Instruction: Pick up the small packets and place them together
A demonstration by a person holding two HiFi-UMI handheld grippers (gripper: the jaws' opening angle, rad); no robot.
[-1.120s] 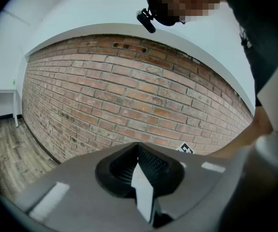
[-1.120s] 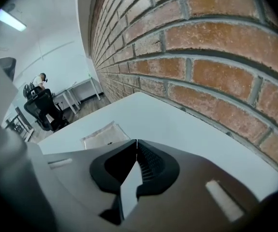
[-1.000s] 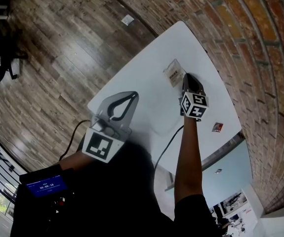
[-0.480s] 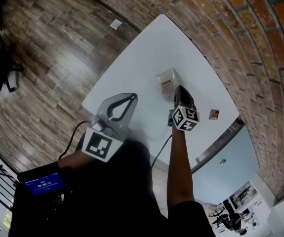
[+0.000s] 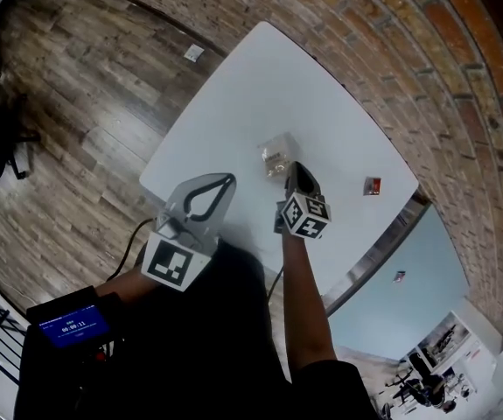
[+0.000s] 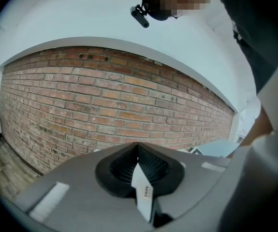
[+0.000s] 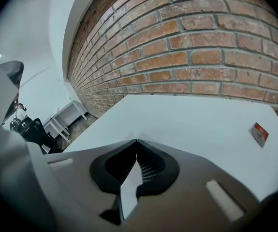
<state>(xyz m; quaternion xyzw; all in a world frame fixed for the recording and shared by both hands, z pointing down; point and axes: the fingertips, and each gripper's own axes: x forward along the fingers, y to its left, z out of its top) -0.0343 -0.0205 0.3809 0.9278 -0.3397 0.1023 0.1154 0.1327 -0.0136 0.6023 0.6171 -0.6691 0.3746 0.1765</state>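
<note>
My left tool [image 5: 231, 179] is closed tight on a white packet [image 6: 143, 193]. The packet is a thin slip with dark print on it, and it stands on edge in the hollow behind the tips, pinched between the two pads. This tool hangs over the near left edge of the bench [image 5: 260, 86], and its own view looks across at the brick wall [image 6: 109, 105]. My right tool [image 5: 289, 167] is also shut, with the tips meeting, and it grips a clear packet [image 5: 275, 152]. From above, that packet sticks out past the tips over the middle of the bench. In the right tool's own view, a pale strip of it runs back between the pads. I cannot tell whether the clear packet touches the bench top. A small red packet [image 5: 372, 185] lies flat on the bench to the right, close to the right edge and well apart from both tools. The two packets I hold are near each other but not touching, the white one nearer to me and to the left. Beyond the bench on the far left is the wooden floor [image 5: 85, 86].
</note>
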